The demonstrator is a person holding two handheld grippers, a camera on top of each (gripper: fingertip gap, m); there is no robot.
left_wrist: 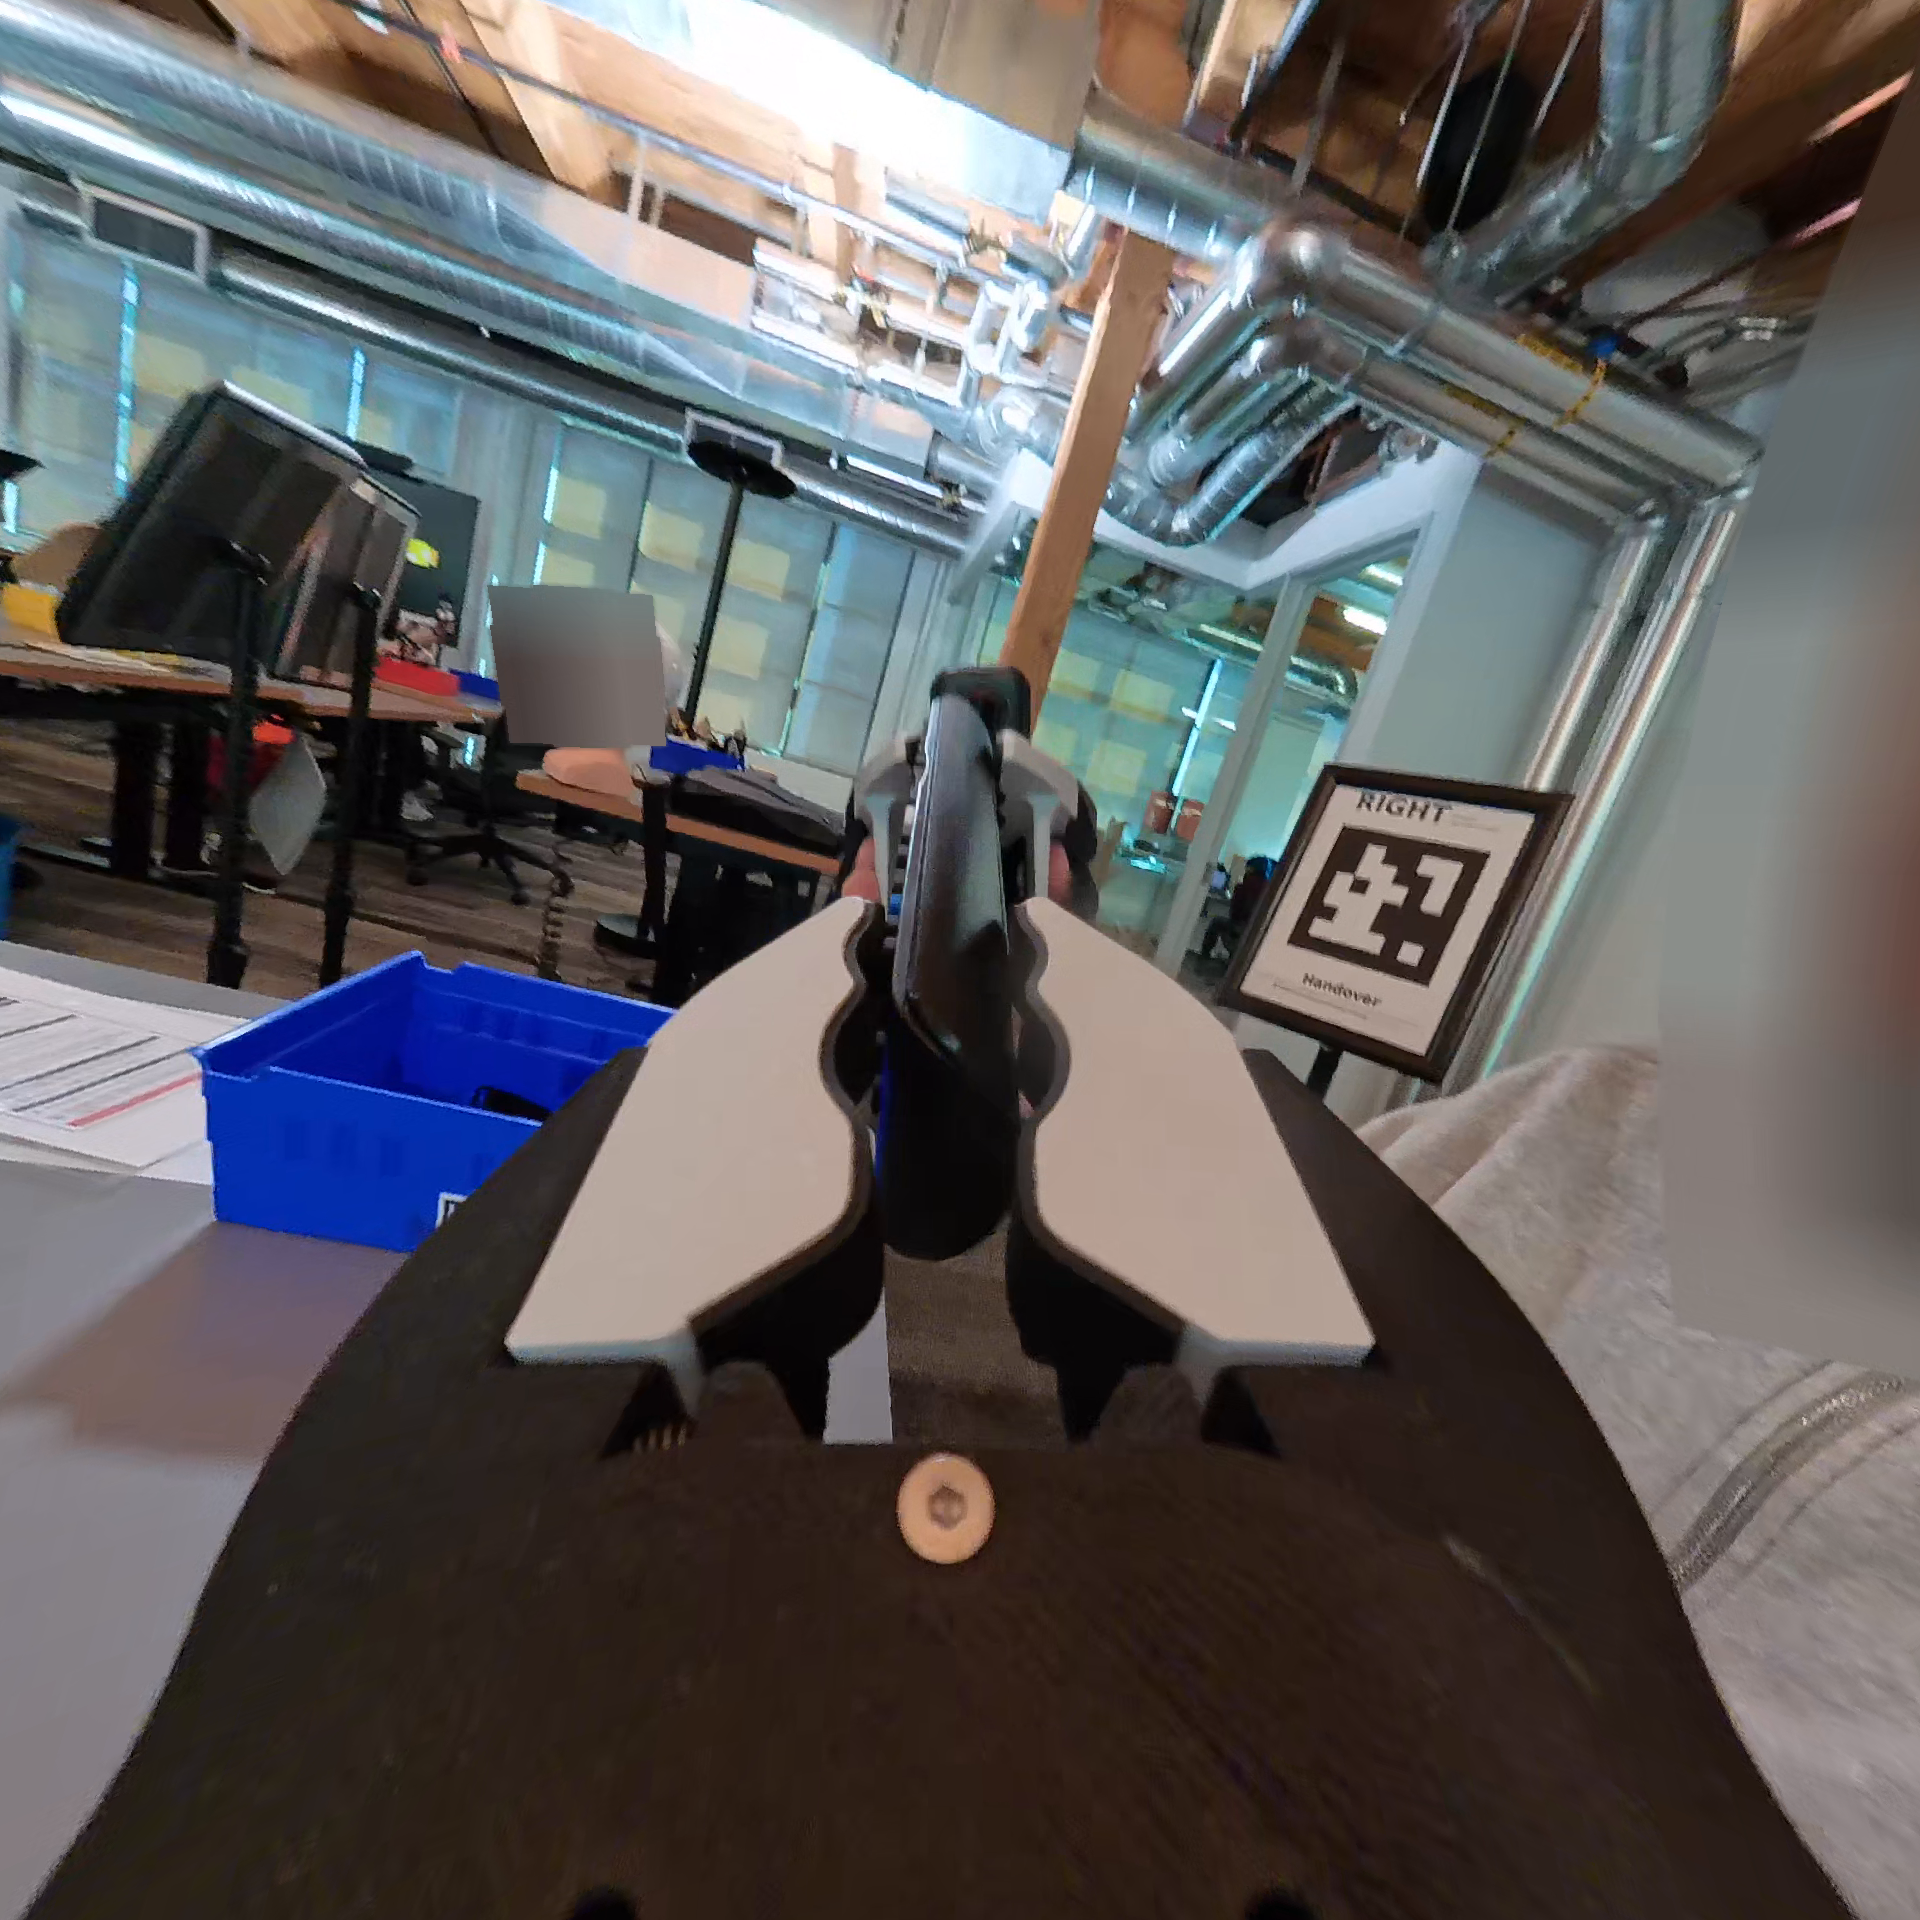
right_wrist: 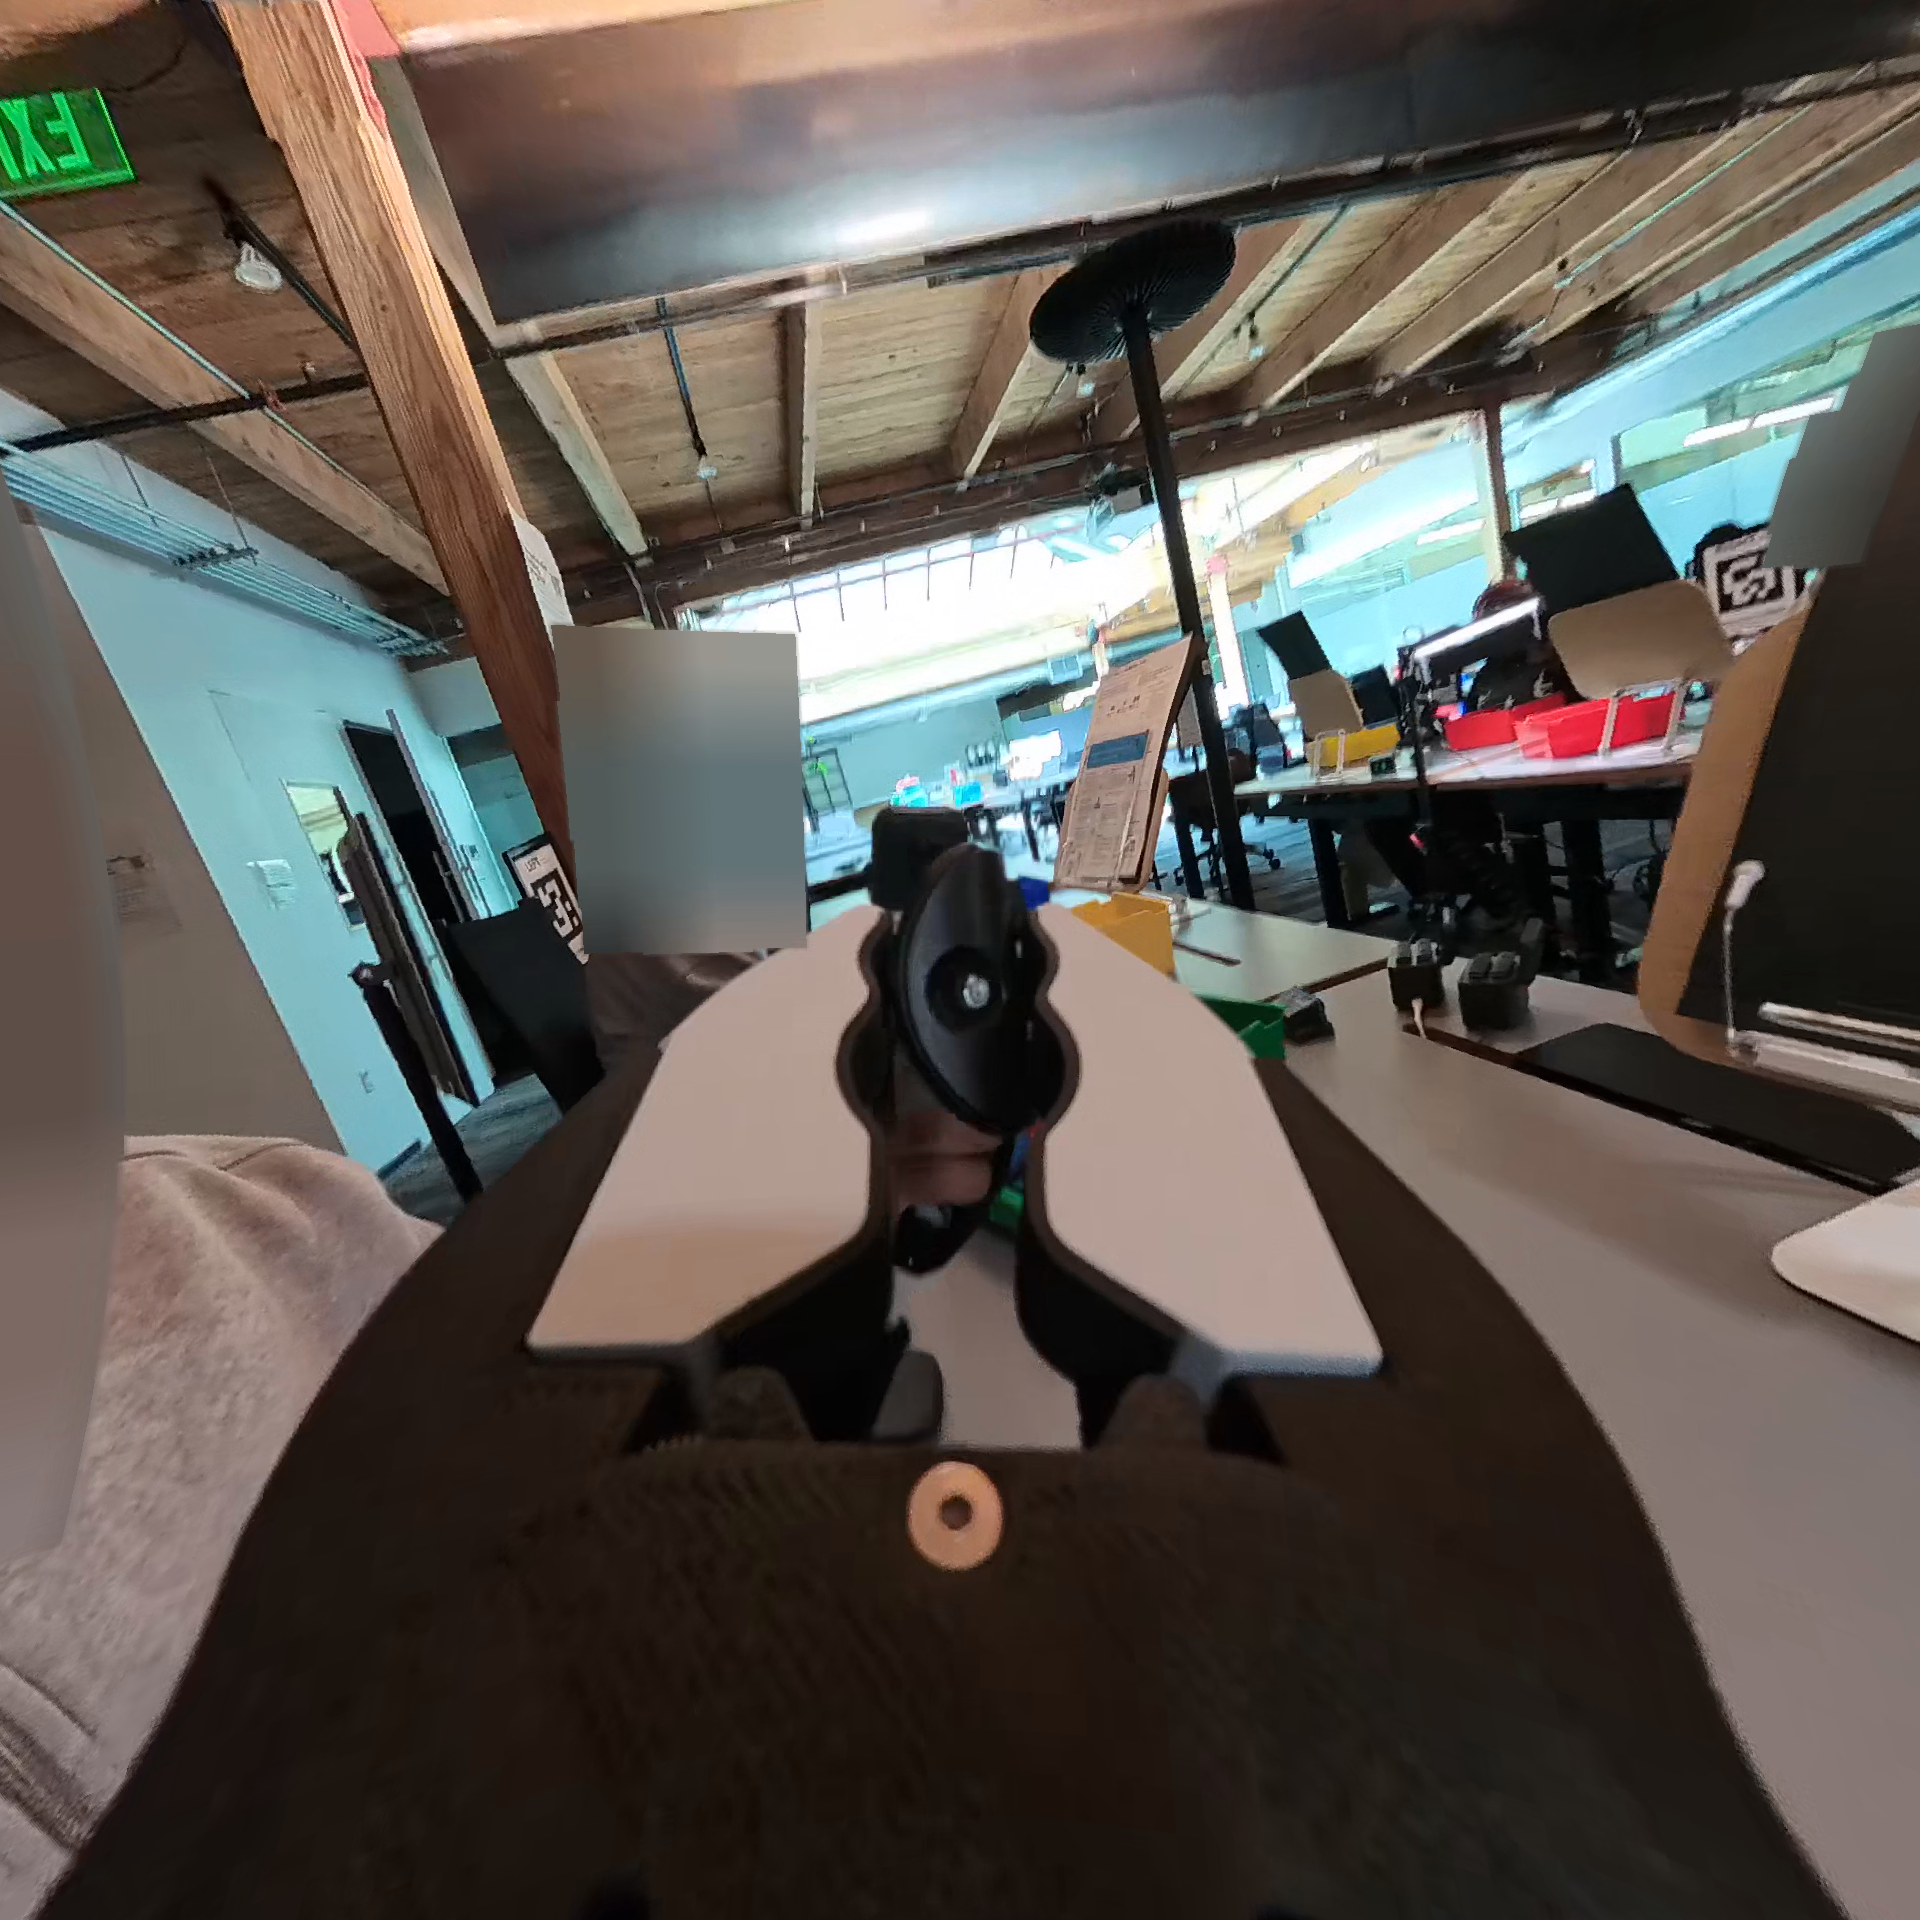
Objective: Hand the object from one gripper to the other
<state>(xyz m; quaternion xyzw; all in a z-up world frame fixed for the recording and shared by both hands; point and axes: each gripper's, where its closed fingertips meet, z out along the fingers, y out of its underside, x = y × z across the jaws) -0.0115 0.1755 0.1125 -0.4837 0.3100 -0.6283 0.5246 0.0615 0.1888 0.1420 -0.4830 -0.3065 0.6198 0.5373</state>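
Note:
A long black tool (left_wrist: 951, 997) is held in the air between both grippers. In the left wrist view my left gripper (left_wrist: 945, 920) has its grey fingers (left_wrist: 727, 1122) closed against the tool's near end. My right gripper (left_wrist: 961, 800) faces it from beyond and clamps the far end. In the right wrist view my right gripper (right_wrist: 956, 925) is shut on the tool (right_wrist: 961, 1008), which shows a rounded black face with a screw. The left gripper's black body (right_wrist: 914, 852) sits just behind it. The contact surfaces are hidden by the tool.
A blue bin (left_wrist: 416, 1091) and a printed sheet (left_wrist: 83, 1060) lie on the grey table (left_wrist: 125, 1351) at the left. A framed marker sign (left_wrist: 1382, 914) stands at the right. The right wrist view shows yellow (right_wrist: 1127, 925) and green (right_wrist: 1257, 1023) bins and a board on a stand (right_wrist: 1818, 831). Some 8 cm of space lies between my two pairs of fingers.

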